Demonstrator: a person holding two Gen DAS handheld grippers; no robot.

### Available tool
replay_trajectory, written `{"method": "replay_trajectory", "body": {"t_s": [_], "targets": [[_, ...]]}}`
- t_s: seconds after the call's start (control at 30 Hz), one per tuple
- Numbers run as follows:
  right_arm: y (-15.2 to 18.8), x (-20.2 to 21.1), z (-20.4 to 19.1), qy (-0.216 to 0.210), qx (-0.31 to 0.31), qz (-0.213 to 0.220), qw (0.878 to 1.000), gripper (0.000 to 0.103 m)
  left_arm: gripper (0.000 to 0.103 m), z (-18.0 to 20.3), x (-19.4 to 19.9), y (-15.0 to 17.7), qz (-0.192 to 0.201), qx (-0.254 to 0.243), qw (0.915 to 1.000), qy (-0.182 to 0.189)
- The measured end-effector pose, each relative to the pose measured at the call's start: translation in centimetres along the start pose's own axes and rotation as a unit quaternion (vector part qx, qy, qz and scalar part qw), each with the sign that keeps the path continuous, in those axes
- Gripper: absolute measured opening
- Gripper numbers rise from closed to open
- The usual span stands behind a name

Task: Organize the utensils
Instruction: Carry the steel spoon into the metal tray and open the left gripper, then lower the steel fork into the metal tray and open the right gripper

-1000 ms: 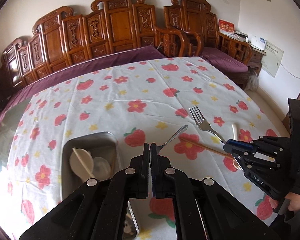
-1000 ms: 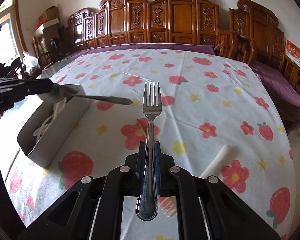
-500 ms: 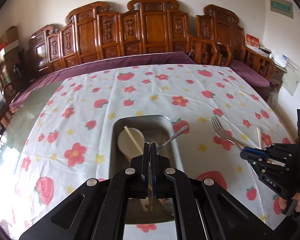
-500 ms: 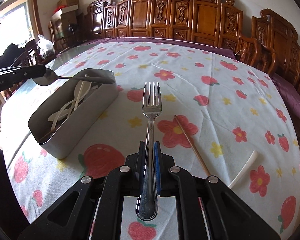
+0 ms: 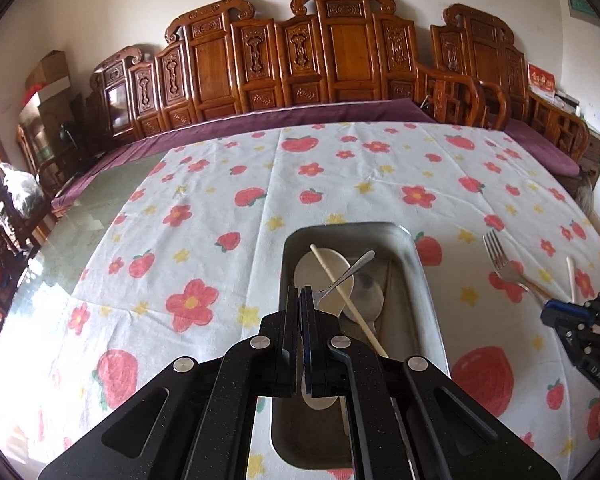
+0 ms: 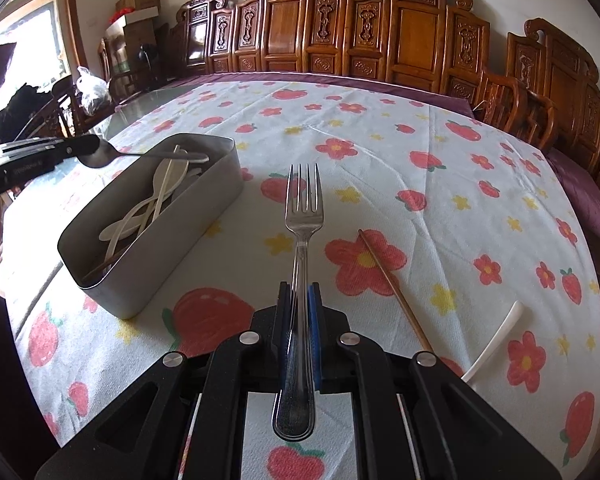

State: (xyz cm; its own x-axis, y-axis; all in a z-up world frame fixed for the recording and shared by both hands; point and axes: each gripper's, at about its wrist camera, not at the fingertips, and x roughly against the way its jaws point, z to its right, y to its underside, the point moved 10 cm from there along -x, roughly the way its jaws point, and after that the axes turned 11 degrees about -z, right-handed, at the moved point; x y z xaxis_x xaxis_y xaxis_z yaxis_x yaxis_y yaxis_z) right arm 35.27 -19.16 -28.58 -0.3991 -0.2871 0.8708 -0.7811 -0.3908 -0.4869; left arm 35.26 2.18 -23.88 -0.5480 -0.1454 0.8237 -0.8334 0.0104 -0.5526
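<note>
My left gripper (image 5: 302, 296) is shut on a metal spoon (image 5: 346, 274), held by its bowl with the handle pointing forward over the grey metal utensil box (image 5: 418, 264). In the right wrist view the left gripper (image 6: 82, 147) holds the spoon (image 6: 140, 155) above the box (image 6: 172, 236). The box holds white spoons (image 6: 148, 204) and a chopstick (image 5: 346, 300). My right gripper (image 6: 299, 296) is shut on a metal fork (image 6: 303, 216), tines forward, above the cloth right of the box. The fork also shows in the left wrist view (image 5: 508, 268).
A brown chopstick (image 6: 392, 284) and a white spoon handle (image 6: 494, 344) lie on the strawberry-print tablecloth (image 6: 380, 152) to the right of the fork. A carved wooden bench (image 5: 320, 64) with a purple cushion runs along the table's far side.
My left gripper has moved left with the spoon and now hangs over the box. My right gripper, with the fork, has shifted closer to the box.
</note>
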Motion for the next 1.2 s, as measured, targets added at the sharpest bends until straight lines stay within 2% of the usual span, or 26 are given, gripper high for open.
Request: {"method": "replay_trajectory", "body": {"t_s": [0.27, 0.53, 0.7, 0.83, 1.0, 1.07, 1.13, 1.2], "targets": [[-0.1, -0.4, -0.4, -0.003, 0.004, -0.003, 1.0, 0.01, 0.001, 2.0, -1.8, 1.5, -0.023, -0.027, 0.9994, -0.001], [-0.2, -0.5, -0.7, -0.012, -0.001, -0.004, 1.0, 0.01, 0.004, 3.5, -2.6, 3.0, -0.05, -0.038, 0.9973, 0.039], [-0.2, 0.2, -1.4, -0.021, -0.003, 0.004, 1.0, 0.01, 0.006, 3.1, -1.7, 3.1, -0.041, -0.037, 0.997, 0.055], [-0.1, 0.8, -2.1, -0.033, -0.004, 0.01, 0.999, 0.01, 0.014, 2.6, -0.4, 2.8, -0.027, -0.036, 0.9961, 0.075], [-0.2, 1.5, -3.0, -0.037, -0.004, 0.017, 0.999, 0.01, 0.021, 1.4, 0.9, 2.7, -0.008, -0.036, 0.9963, 0.078], [-0.4, 1.9, -3.4, -0.038, -0.002, 0.02, 0.999, 0.01, 0.027, 0.8, 1.2, 2.7, -0.004, -0.03, 0.996, 0.085], [-0.7, 2.2, -4.0, -0.038, 0.001, 0.024, 0.999, 0.01, 0.043, 0.3, 1.5, 2.6, 0.002, -0.027, 0.9951, 0.095], [-0.9, 2.3, -4.5, -0.038, 0.004, 0.026, 0.999, 0.01, 0.051, -0.4, 1.8, 2.3, 0.009, -0.022, 0.9951, 0.096]]}}
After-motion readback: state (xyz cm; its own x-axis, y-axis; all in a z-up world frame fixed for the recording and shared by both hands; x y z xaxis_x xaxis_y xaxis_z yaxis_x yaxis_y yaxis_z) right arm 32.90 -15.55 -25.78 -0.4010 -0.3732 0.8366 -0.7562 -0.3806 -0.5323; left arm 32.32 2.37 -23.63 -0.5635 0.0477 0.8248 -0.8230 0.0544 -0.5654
